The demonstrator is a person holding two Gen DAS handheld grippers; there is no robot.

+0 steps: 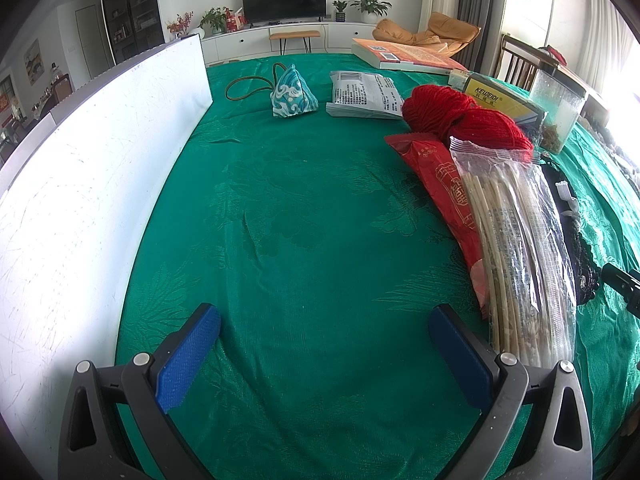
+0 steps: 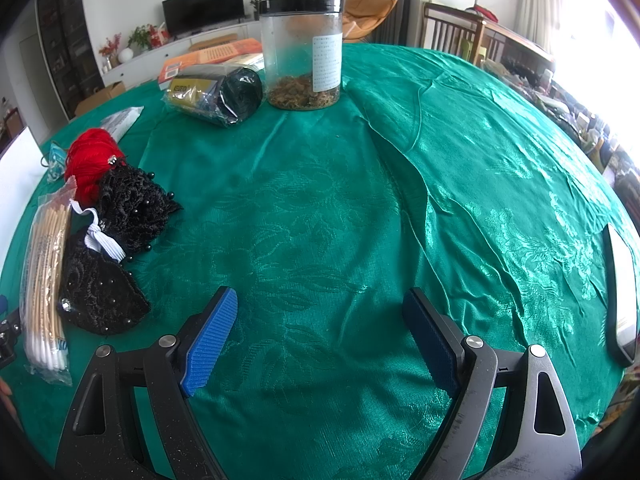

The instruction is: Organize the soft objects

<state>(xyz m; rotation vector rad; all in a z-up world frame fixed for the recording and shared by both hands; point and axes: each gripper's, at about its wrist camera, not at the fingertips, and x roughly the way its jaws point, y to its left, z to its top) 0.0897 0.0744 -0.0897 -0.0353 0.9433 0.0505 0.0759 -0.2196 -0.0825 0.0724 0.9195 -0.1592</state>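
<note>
Red yarn [image 1: 460, 116] lies at the right of the green tablecloth [image 1: 312, 220]; it also shows in the right wrist view [image 2: 90, 160]. A teal patterned pouch [image 1: 292, 94] with a cord sits farther back. Two black lace pieces [image 2: 132, 206] with white elastic lie left of my right gripper [image 2: 320, 336]. My left gripper [image 1: 324, 348] is open and empty above bare cloth. My right gripper is open and empty too.
A white board [image 1: 92, 168] stands along the left. A bag of wooden sticks [image 1: 516, 248], a red packet [image 1: 444, 184], a leaflet [image 1: 364, 94], a book [image 1: 404, 54], a yellow box [image 1: 500, 100] and a clear jar [image 2: 302, 52] lie around.
</note>
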